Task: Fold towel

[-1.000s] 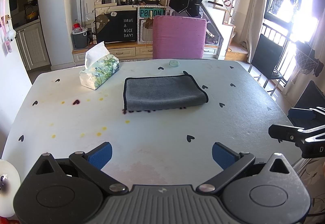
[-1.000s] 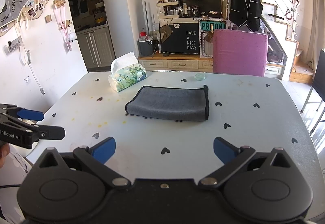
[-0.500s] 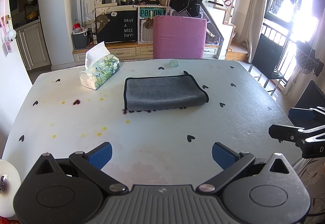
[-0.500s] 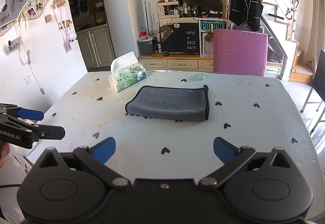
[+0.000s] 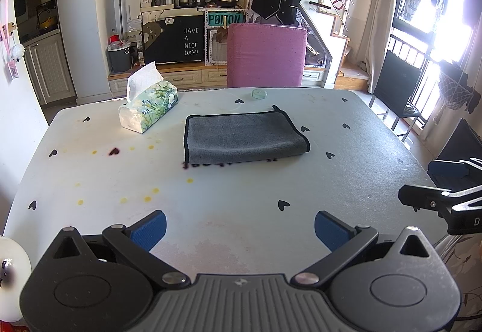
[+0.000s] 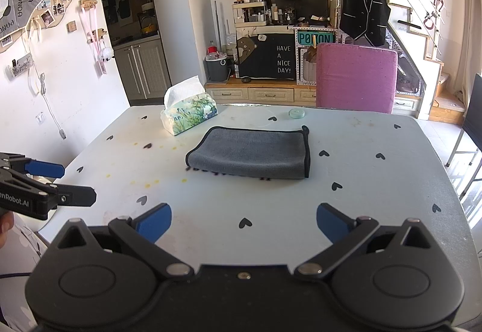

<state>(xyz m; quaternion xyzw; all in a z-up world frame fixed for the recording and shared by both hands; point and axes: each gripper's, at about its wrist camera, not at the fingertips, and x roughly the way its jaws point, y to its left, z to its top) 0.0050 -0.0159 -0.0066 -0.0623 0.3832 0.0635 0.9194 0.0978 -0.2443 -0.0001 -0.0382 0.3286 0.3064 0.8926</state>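
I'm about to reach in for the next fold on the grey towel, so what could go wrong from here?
1. The towel is already doubled; jaws closing on its near edge may catch only the top layer and peel it open.
2. The tissue pack lies close to the towel's left end, so the left gripper could knock it.
3. The small round disc lies just beyond the towel; a fold swept away from you might push it off the table.
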